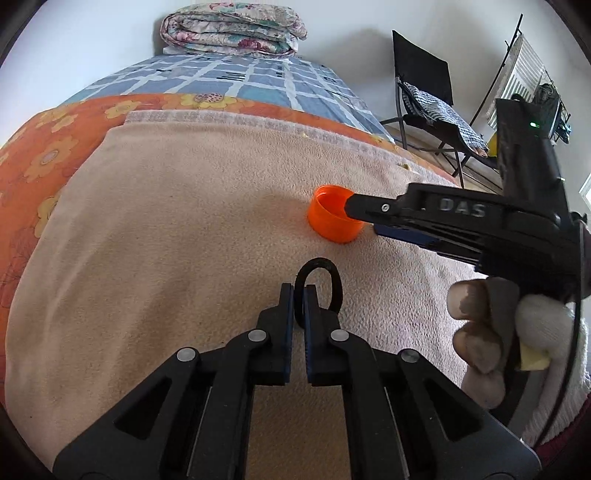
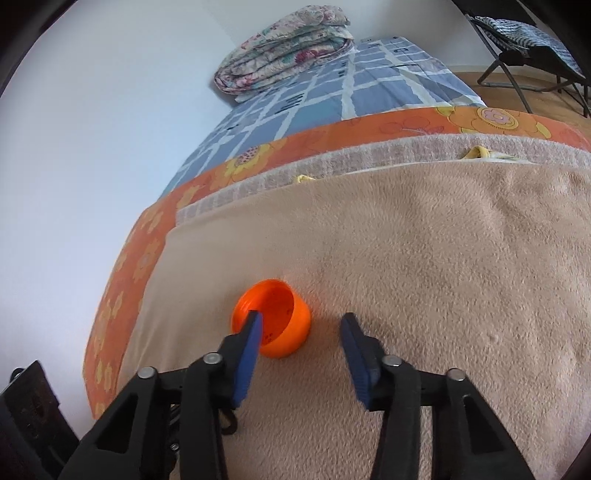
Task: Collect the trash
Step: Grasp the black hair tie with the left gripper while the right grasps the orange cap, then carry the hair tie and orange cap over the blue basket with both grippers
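An orange plastic cap (image 1: 334, 218) lies open side up on the beige fleece blanket (image 1: 184, 240). My left gripper (image 1: 299, 291) is shut on a black rubber ring (image 1: 319, 291) and holds it just above the blanket, in front of the cap. My right gripper (image 2: 301, 325) is open at the cap (image 2: 271, 319): its left finger (image 2: 251, 332) reaches into the cap's opening, and the right finger sits on the blanket beside it. In the left wrist view the right gripper (image 1: 364, 218) comes in from the right and touches the cap's rim.
The blanket covers a bed with an orange flowered sheet (image 1: 48, 155) and a blue checked cover (image 1: 236, 77). A folded floral quilt (image 1: 232, 29) lies at the far end. A black folding chair (image 1: 428, 99) with a checked cloth stands on the wooden floor at the right.
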`<state>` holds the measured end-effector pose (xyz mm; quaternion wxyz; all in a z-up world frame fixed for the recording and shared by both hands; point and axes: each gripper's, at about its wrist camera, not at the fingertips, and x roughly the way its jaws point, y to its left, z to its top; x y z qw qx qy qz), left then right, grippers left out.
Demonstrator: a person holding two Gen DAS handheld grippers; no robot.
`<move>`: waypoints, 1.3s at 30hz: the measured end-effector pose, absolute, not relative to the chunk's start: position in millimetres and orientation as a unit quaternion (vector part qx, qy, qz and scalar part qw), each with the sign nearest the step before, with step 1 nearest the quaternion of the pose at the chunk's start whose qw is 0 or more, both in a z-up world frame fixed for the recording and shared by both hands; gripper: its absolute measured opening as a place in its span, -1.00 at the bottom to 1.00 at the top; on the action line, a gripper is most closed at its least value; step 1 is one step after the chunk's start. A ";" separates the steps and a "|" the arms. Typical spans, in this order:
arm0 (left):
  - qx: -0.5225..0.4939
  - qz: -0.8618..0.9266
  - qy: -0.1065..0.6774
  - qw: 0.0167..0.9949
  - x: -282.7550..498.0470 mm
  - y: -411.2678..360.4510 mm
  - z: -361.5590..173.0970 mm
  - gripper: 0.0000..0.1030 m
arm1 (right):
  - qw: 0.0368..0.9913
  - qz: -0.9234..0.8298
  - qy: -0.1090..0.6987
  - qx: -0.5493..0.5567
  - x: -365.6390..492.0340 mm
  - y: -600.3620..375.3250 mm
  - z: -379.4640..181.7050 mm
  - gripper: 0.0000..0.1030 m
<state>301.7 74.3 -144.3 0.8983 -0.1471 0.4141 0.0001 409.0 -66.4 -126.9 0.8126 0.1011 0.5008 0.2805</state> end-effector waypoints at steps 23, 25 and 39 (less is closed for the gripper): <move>-0.117 0.013 0.390 0.913 254.4 83.0 -88.2 -0.95 | 0.828 0.294 0.474 0.062 353.0 -101.9 -71.1 -0.96; -0.118 0.013 0.387 0.915 241.6 82.0 -78.4 -0.95 | 0.829 0.300 0.469 0.051 338.6 -107.6 -58.4 -0.96; -0.092 -0.005 0.366 0.926 149.8 53.7 -26.1 -0.95 | 0.830 0.331 0.446 0.045 241.3 -164.2 -0.4 -0.96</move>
